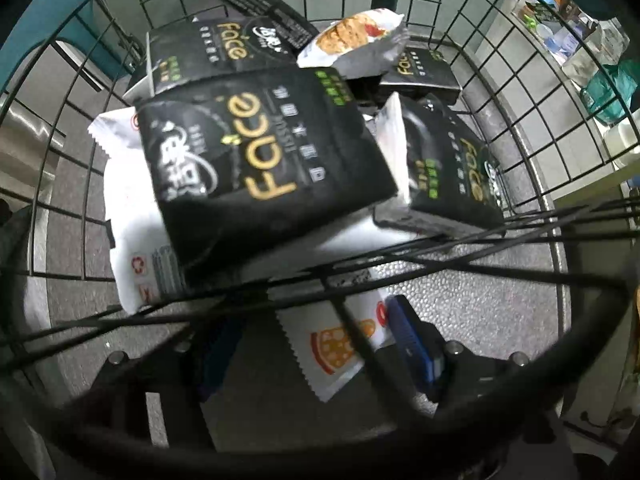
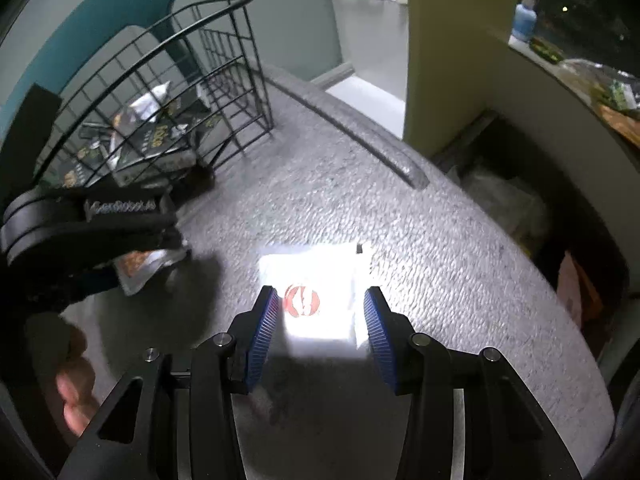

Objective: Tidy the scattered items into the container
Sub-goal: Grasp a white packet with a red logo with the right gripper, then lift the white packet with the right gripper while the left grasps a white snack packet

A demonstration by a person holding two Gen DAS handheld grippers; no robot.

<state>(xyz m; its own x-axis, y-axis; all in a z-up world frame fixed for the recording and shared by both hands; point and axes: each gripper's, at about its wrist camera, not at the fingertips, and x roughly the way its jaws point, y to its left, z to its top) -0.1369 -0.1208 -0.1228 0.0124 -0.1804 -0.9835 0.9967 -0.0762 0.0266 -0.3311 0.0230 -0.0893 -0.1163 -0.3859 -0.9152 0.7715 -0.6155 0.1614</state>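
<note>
Left wrist view: the left gripper (image 1: pixel 320 344) holds a pizza-print packet (image 1: pixel 336 348) at the wire basket (image 1: pixel 520 128), which contains black tissue packs (image 1: pixel 256 156). Right wrist view only: the right gripper (image 2: pixel 320 320), jaws wide, straddles a white packet (image 2: pixel 316 292) lying on the grey table (image 2: pixel 440 280).

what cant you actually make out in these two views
- Left gripper: left wrist view, basket wires cross it; its left finger is lost in dark blur, so the grip on the pizza-print packet is unclear.
- White packet between the open right gripper: right wrist view, glare washes out its print.
- Lower basket items: left wrist view, covered by the black Face pack.
</note>
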